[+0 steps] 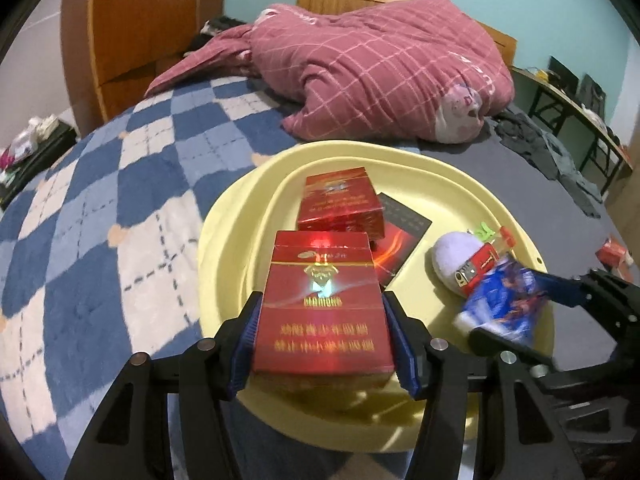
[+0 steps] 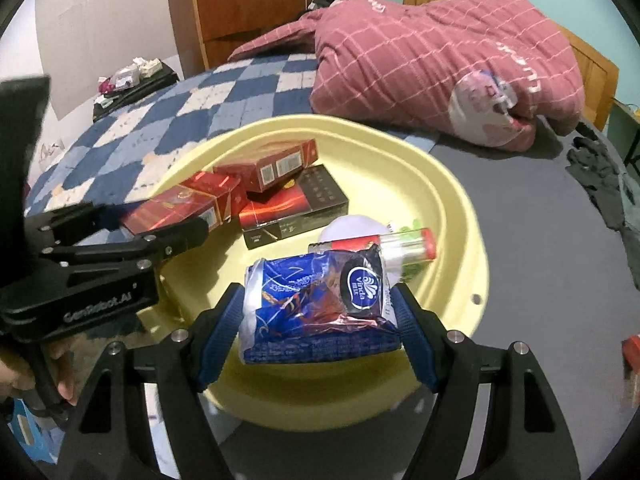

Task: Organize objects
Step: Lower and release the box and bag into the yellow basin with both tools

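Left wrist: red pack point(image 1: 324, 312) clamped between jaws.

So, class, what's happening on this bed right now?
A person is tidying small items into a yellow basin on the bed. The left gripper is shut on a red cigarette pack, the right gripper on a blue tissue packet, both over the basin. Two more packs, a dark box and a small bottle already lie inside.

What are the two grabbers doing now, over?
Left gripper shut on red box. Right gripper shut on tissue pack. Both over yellow basin.
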Available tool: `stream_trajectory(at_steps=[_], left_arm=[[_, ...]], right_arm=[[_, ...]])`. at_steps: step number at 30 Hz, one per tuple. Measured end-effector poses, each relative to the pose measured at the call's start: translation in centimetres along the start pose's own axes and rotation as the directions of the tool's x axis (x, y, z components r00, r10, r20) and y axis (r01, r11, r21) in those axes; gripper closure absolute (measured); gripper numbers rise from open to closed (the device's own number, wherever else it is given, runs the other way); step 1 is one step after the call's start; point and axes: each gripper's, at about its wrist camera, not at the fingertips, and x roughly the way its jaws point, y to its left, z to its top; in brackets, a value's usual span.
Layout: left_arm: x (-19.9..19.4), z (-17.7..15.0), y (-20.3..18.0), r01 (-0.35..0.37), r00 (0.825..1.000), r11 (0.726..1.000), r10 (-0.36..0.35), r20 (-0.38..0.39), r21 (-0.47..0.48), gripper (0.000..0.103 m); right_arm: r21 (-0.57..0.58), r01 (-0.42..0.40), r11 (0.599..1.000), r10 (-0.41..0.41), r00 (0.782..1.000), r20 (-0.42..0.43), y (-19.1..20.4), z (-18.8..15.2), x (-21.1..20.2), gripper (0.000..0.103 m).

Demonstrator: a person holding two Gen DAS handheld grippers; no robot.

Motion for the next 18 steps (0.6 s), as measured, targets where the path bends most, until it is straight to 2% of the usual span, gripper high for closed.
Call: stream_trajectory(at_steps=[5, 13, 16, 18], left_arm=[[1.5, 0.2, 0.2, 0.032, 0.999, 0.999, -0.033, -0.030, -0.018, 0.047], [3.0, 0.6, -0.2, 0.033, 0.998, 0.999, -0.033, -0.045, -0.005, 0.047], [3.2, 0.7, -0.3, 0.038, 0.998, 0.999, -0.038, -0.057, -0.006, 0.042], [3.0, 0.7, -0.6, 0.038, 0.998, 0.999, -0.038, -0.056, 0.012, 0.033]], right_arm=[[-0.004, 0.002, 1.000, -0.002, 1.000, -0.025, 0.4, -0.4, 1.6, 0.029], [-0.018, 0.017, 1.000, -0.017, 1.000, -0.023, 0.7, -0.7, 1.9, 0.029], [-0.020, 0.013, 1.000, -0.014, 1.000, -0.027, 0.7, -0.6, 1.8, 0.028], [-0.018, 0.012, 1.000, -0.012, 1.000, -0.023, 0.6, -0.5, 1.6, 0.023]])
